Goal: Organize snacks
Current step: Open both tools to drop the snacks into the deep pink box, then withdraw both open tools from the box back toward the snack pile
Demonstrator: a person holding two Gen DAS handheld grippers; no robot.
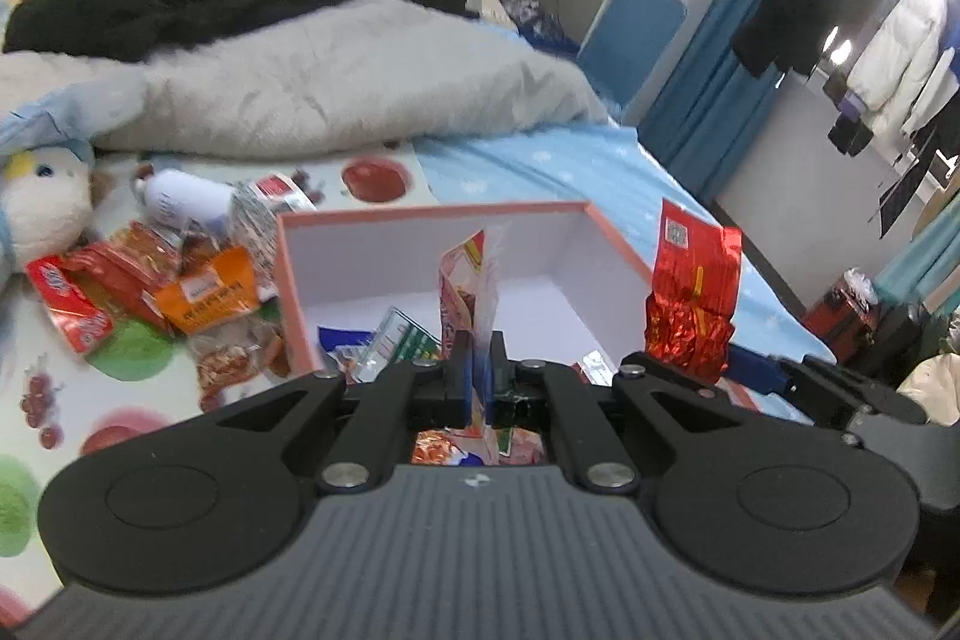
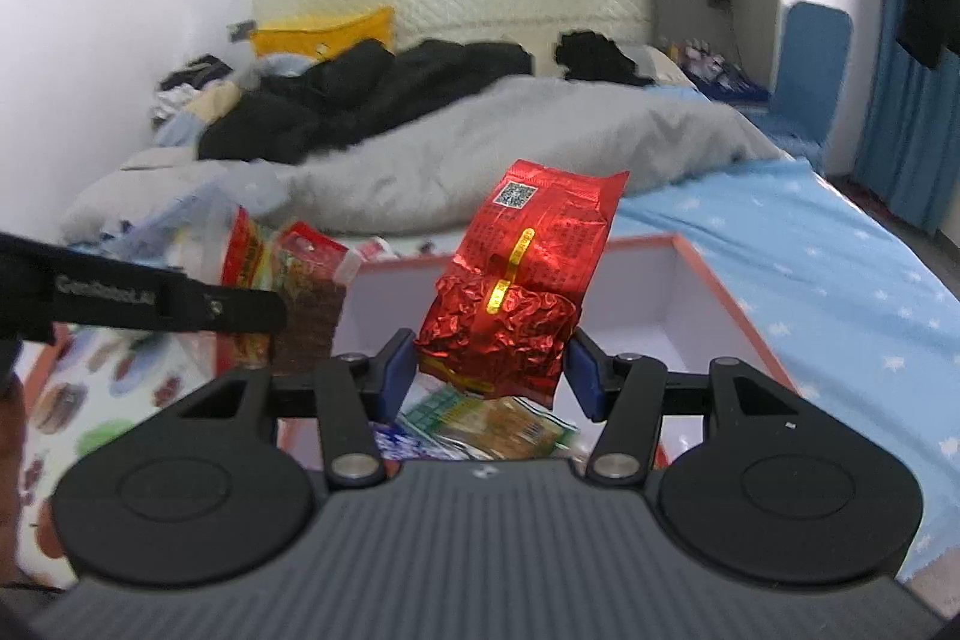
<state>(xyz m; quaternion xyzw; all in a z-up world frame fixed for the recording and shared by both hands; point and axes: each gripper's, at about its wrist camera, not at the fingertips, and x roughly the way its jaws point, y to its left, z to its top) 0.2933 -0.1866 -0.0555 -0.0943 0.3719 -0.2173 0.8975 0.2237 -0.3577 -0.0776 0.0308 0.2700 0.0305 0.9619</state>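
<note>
Over the pink box (image 1: 606,232), both grippers are carrying snacks; left gripper (image 1: 478,364) is pinching a thin packet (image 1: 465,280) by its edge, prob. slipping risk; right gripper (image 2: 489,370) is squeezing red foil pack (image 2: 528,280) w/ wider jaws; it's tilting, could be dropping outside box rim.

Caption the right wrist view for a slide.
Right gripper holds a red foil packet above the pink-rimmed box.

Both grippers raised, each gripping a packet

The left gripper (image 1: 479,370) has its jaws pinched nearly together on a thin snack packet (image 1: 465,292) held upright; the right gripper (image 2: 489,370) (jaws set wider) clamps a crinkled red foil packet (image 2: 516,280) between its blue pads (image 2: 393,376).
</note>
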